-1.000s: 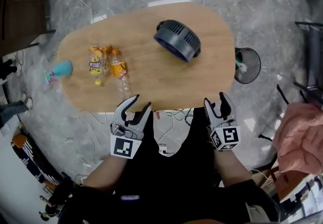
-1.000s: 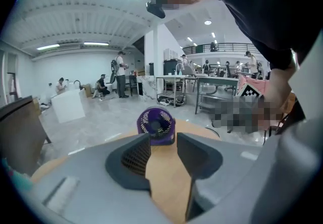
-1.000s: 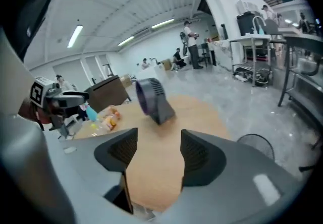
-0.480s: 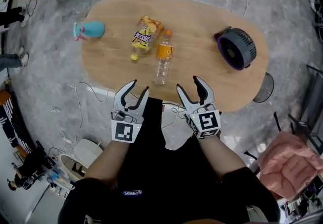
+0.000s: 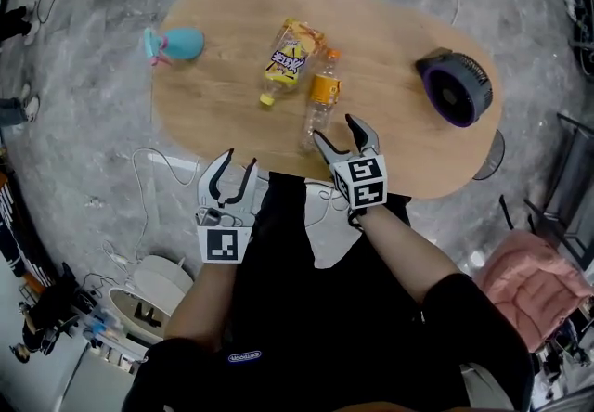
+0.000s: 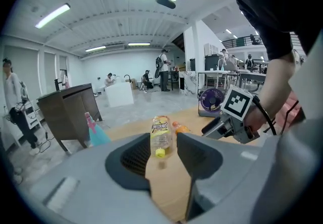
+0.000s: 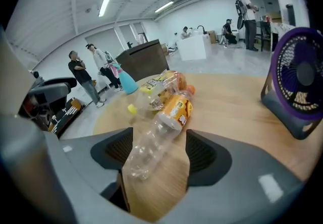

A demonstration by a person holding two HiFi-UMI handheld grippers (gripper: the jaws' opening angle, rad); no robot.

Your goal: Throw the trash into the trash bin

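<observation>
Nearest, off the desk's (image 5: 390, 30) front edge, the left tongs (image 5: 237, 164) hang spread and empty. The right tongs (image 5: 336, 132) have come forward over the desk since a second ago, and their jaws have just been opening. They now straddle the clear base of the orange-labelled bottle (image 5: 320, 99), which lies flat, pads not yet touching it. The pickup looks about to start, and nothing is binned yet. Just beyond lies the yellow-labelled bottle (image 5: 290, 62), its neck end near the first bottle. Farther right stands a purple fan (image 5: 457, 85), and the dark trash bin (image 5: 497, 158) peeks from behind the desk's right end.
</observation>
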